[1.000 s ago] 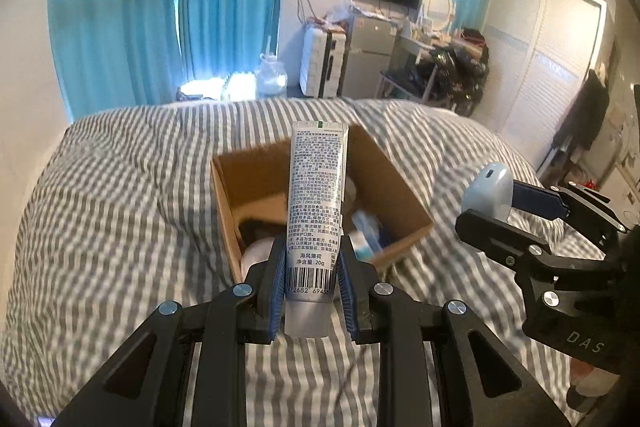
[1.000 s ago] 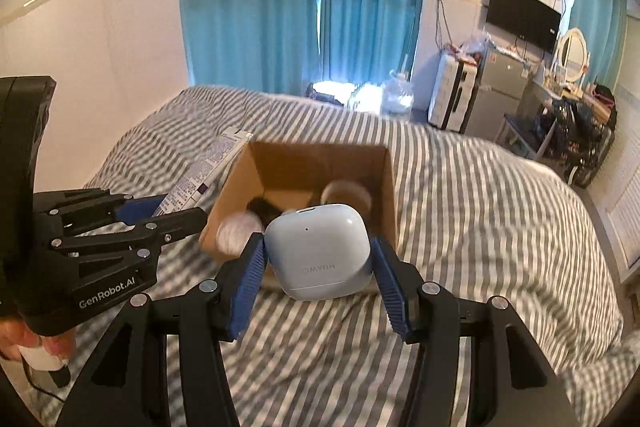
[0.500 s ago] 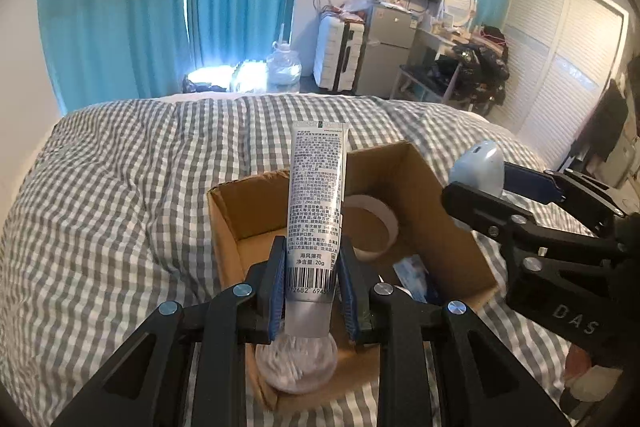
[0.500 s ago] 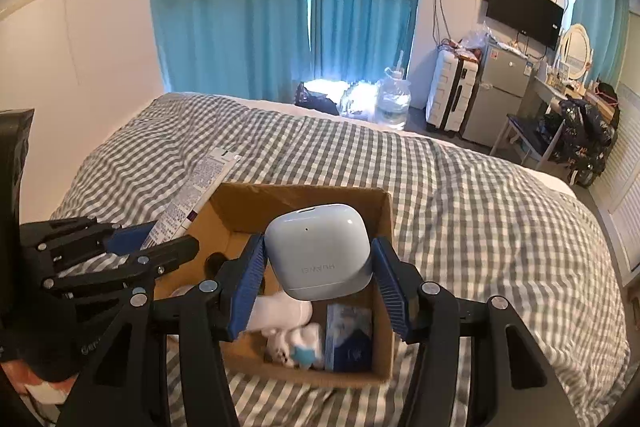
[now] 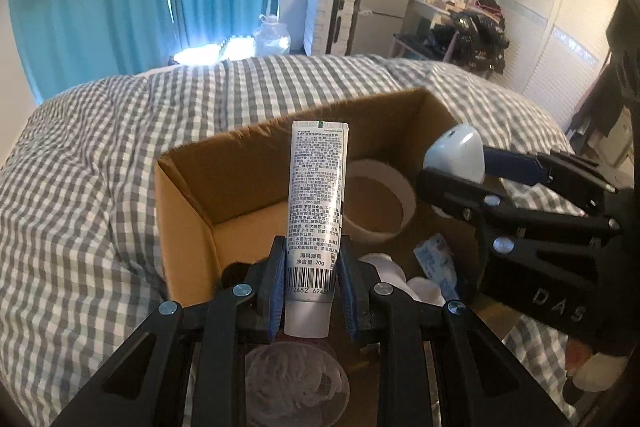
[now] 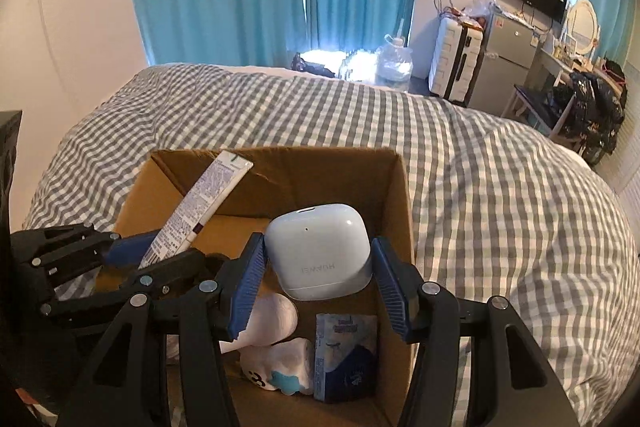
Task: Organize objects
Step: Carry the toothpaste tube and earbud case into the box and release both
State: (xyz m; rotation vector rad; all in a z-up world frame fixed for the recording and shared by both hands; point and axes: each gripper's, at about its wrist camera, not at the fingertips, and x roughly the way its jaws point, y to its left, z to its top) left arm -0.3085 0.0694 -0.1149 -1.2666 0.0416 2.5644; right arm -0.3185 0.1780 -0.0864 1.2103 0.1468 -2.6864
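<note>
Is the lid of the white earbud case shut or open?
Shut. The earbud case in the right hand-held gripper shows one smooth closed shell, with no gap at the lid seam.

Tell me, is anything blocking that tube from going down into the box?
No lid or flap covers the box. The tube, clamped in the left gripper, hangs over a clear round container; a tape roll lies farther in, with bare floor beside it.
</note>
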